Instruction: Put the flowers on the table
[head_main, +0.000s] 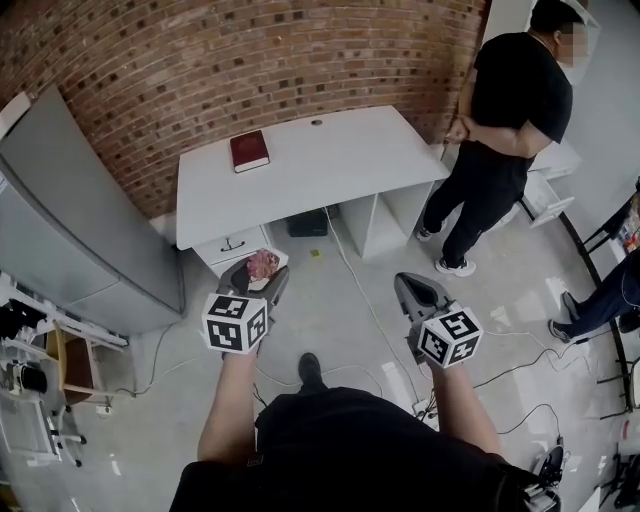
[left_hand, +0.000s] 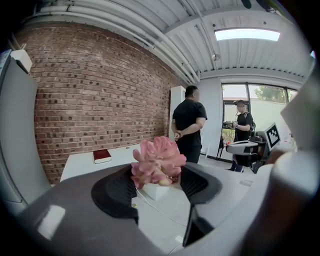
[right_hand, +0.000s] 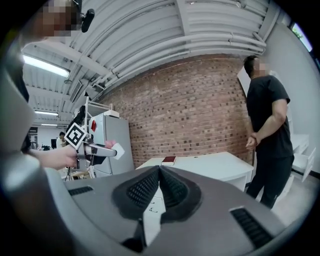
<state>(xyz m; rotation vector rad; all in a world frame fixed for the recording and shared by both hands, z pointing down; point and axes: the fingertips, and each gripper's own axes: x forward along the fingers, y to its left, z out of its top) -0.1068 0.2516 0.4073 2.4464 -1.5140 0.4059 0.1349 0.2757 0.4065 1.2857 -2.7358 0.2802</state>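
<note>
1. Far left there's a tall grey fridge (head_main: 70, 225) standing against the brick wall (head_main: 200, 60).
2. The left gripper (head_main: 262, 272) is clamped on the flowers (left_hand: 157, 161). It's a pink bunch with a little white block at the bottom, sitting right between the two dark pads and poking up above them.
3. The flowers aren't on the tabletop (head_main: 330, 165). They're up in the air over the floor (head_main: 340, 300), just in front of the desk's near-left corner by the drawer.
4. The white tabletop only has a dark red book (head_main: 249, 151) on it, near the back left, well apart from the flowers.
5. The right gripper (head_main: 412, 288) is out to the right of the left one, also over the floor. Its jaws are pressed together with nothing between them.
6. Far right, a person (head_main: 505, 110) in black stands next to the desk's right end with hands behind their back.
</note>
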